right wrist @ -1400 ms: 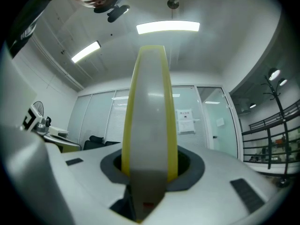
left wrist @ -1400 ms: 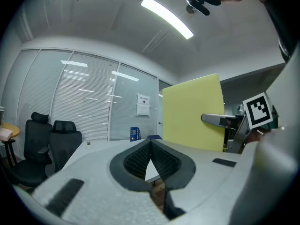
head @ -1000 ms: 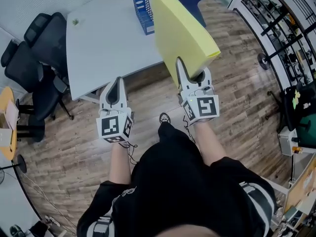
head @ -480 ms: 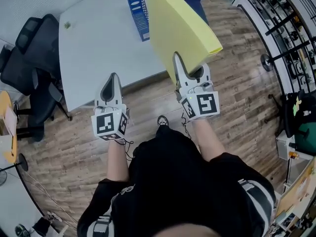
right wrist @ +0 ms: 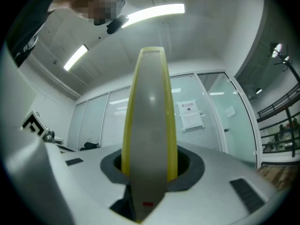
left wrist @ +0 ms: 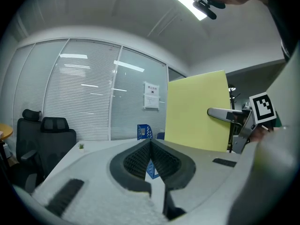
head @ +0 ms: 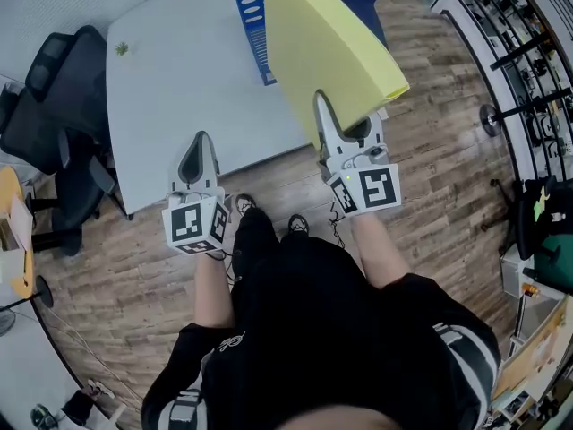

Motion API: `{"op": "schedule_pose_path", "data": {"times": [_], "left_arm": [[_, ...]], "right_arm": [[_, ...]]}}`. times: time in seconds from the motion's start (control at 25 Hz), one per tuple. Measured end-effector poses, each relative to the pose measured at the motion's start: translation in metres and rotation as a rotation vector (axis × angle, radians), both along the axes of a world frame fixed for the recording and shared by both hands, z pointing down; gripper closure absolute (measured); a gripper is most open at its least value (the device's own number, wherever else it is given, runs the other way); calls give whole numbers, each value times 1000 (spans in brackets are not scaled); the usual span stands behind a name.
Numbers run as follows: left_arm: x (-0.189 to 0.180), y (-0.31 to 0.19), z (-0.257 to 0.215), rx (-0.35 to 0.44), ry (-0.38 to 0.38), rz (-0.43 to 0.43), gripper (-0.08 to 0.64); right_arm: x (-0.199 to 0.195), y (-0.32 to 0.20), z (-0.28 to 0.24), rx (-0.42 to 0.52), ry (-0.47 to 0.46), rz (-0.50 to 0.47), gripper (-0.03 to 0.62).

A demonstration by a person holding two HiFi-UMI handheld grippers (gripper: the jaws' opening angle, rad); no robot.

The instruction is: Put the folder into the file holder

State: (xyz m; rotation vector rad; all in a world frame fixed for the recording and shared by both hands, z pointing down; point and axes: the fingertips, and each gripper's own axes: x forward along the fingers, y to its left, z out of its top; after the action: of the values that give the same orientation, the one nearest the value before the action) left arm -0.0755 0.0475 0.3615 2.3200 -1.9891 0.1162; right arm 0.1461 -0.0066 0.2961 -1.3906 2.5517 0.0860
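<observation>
From the head view, a person is carrying a yellow folder [head: 329, 50] in the right gripper [head: 342, 125], which is clamping the folder's lower edge. The broad, flat cover is rising tilted above the edge of the pale table [head: 179, 88]. A blue perforated file holder [head: 252, 21] is standing on that table just left of the folder, which is not yet in it. The left gripper [head: 197, 155] is hovering over the table's near edge, above wood-plank flooring [head: 430, 150].

The left gripper view is adding what the head view lacks: its ribbed dark pads are pressing together with nothing between them, and slatted blinds [left wrist: 79, 97] are lining the glass wall behind black office chairs [left wrist: 42, 139].

The right gripper view is showing the folder edge-on, a smooth grey spine between yellow covers, with the jaws closing tightly on both sides.
</observation>
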Motion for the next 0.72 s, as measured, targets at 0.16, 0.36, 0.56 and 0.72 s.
{"op": "schedule_pose_path", "data": {"times": [0.16, 0.36, 0.56, 0.72], "left_arm": [[-15, -31, 1, 8, 12, 26, 561], [-23, -79, -3, 22, 11, 106, 561], [-39, -117, -5, 12, 13, 186, 561], [-57, -141, -5, 4, 21, 241, 561]], "right_arm": [[-14, -21, -1, 5, -2, 21, 453], [-20, -48, -7, 20, 7, 92, 453], [-34, -68, -12, 14, 3, 153, 453], [-50, -83, -16, 9, 1, 208, 453]]}}
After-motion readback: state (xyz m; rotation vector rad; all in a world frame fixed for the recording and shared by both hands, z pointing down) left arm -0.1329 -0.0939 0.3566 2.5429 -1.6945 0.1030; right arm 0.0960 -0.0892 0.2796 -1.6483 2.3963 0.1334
